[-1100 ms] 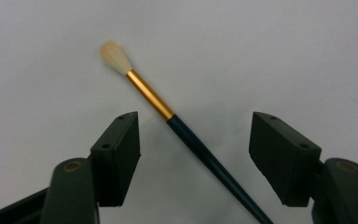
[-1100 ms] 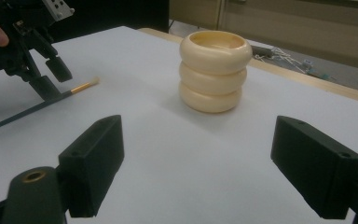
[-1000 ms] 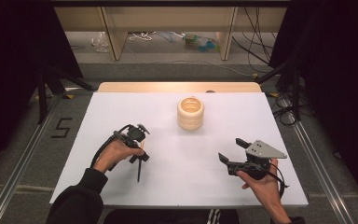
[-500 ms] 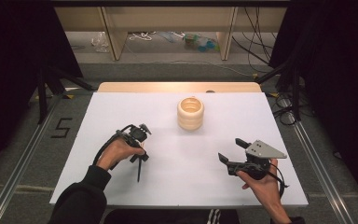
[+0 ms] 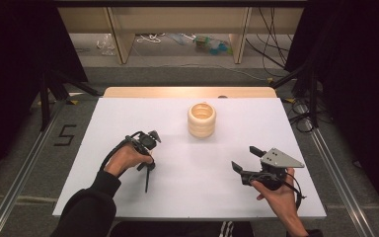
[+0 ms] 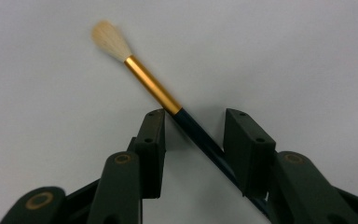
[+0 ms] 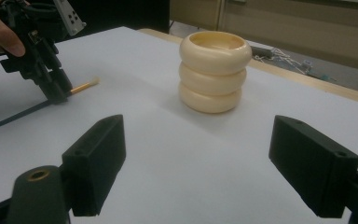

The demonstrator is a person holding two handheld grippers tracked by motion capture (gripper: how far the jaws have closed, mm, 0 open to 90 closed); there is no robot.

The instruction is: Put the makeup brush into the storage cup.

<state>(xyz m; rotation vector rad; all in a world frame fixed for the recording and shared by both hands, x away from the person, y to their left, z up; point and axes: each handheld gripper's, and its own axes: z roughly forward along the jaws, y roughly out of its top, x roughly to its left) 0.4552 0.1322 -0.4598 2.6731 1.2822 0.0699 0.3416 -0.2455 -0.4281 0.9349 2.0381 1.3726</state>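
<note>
The brush [image 6: 168, 100] lies flat on the white table [image 5: 128, 118], its dark handle running slantwise between the jaws of the left gripper [image 6: 193, 128] — gold collar and pale tip just beyond the pads. Those jaws have just been closing, yet gaps show on both sides, so nothing is gripped. This looks like the pick-up step; next they must pinch the handle squarely, then lift. The right gripper [image 7: 196, 163] waits wide open, the cream ringed pot [image 7: 214, 70] well ahead of its jaws.

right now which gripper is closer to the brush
Left. The left gripper straddles the brush lying on the table, its jaws just closing around the handle. The right gripper sits open, far across the table from it.
</note>
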